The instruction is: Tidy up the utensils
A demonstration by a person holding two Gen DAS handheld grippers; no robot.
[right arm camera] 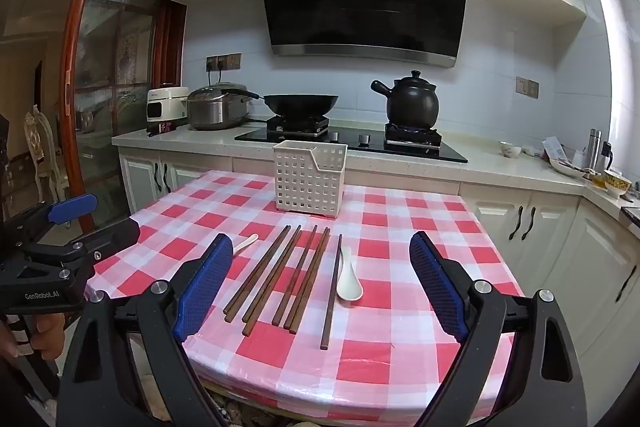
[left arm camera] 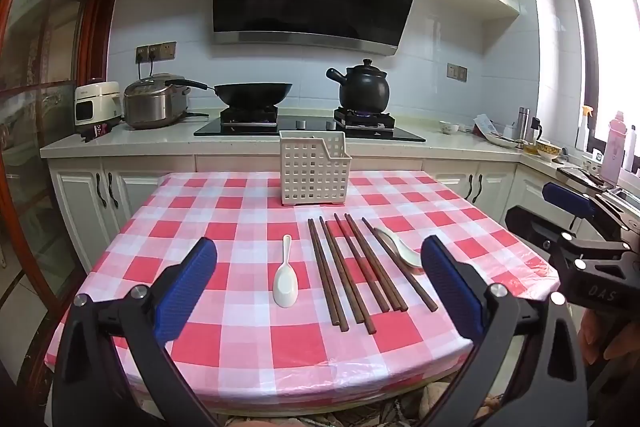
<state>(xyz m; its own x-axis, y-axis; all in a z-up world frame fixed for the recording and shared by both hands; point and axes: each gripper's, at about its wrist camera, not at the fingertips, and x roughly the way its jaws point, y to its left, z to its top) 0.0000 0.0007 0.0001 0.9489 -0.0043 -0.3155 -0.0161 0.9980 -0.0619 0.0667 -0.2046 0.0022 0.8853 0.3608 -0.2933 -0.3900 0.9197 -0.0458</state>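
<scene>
Several dark wooden chopsticks point(left arm camera: 352, 271) point(right arm camera: 288, 279) lie side by side on the red-and-white checked table point(left arm camera: 224, 203) point(right arm camera: 400, 347). A white spoon point(left arm camera: 285, 279) lies to their left, its handle showing in the right wrist view point(right arm camera: 246, 242). A second white spoon point(left arm camera: 402, 247) point(right arm camera: 348, 277) lies at their right. A white perforated holder point(left arm camera: 314, 169) point(right arm camera: 310, 179) stands upright at the table's far side. My left gripper point(left arm camera: 320, 283) point(right arm camera: 72, 207) is open and empty above the near edge. My right gripper point(right arm camera: 322, 287) point(left arm camera: 568, 199) is open and empty, to the right of the left one.
Behind the table runs a counter with a hob point(left arm camera: 308, 127), a wok point(left arm camera: 252, 93), a black clay pot point(left arm camera: 362, 87) over a lit burner, and a rice cooker point(left arm camera: 154, 103). Bowls and bottles point(left arm camera: 540, 143) crowd the right counter. A glass door point(right arm camera: 108, 67) is at left.
</scene>
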